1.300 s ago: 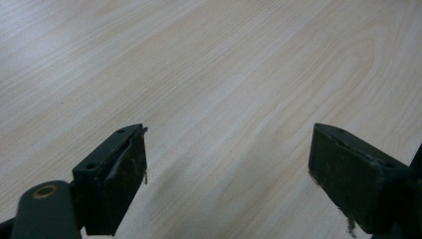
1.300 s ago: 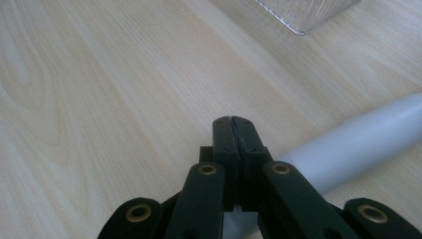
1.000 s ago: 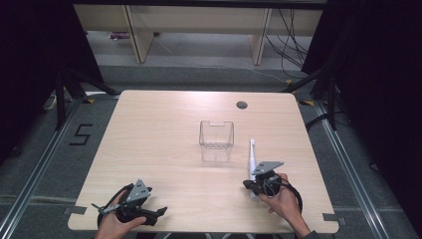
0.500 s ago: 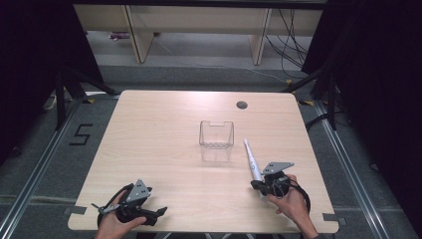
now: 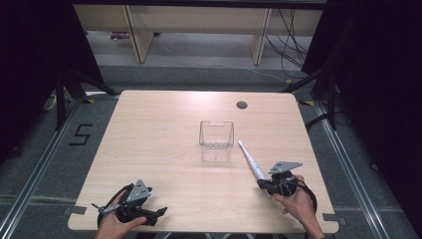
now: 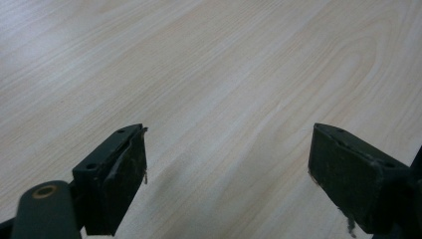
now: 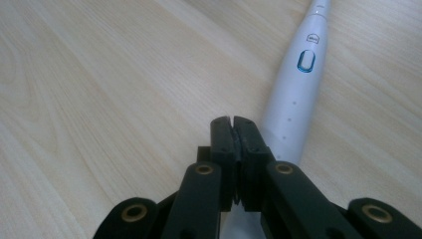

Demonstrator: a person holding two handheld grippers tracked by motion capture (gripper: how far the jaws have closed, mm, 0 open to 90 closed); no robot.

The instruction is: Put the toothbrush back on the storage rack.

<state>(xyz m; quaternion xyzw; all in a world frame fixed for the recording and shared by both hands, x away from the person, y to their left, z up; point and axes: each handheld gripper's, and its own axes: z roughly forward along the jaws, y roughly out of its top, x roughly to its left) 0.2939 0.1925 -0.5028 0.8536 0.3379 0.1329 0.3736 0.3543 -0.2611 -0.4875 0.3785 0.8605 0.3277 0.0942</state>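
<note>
A white electric toothbrush [image 5: 250, 160] lies flat on the wooden table, its head pointing toward a clear plastic box [image 5: 216, 140] in the middle. In the right gripper view the toothbrush [image 7: 298, 94] runs just right of my right gripper [image 7: 233, 124], and its lower end passes under the jaws. Those jaws are pressed together with nothing between them. In the high view my right gripper [image 5: 262, 183] sits at the handle's near end, by the front right. My left gripper [image 5: 155, 214] rests at the front left, and its jaws [image 6: 229, 159] stand wide open over bare wood.
A round cable hole [image 5: 242, 105] sits near the table's far edge. The table [image 5: 159, 134] is flanked by dark floor and black stands, with shelving behind. The near edge lies close under both hands.
My right gripper has drawn back to the right. The toothbrush's handle end went with it, so the brush has swung from pointing away to slanting up-left. The left gripper stayed still.
</note>
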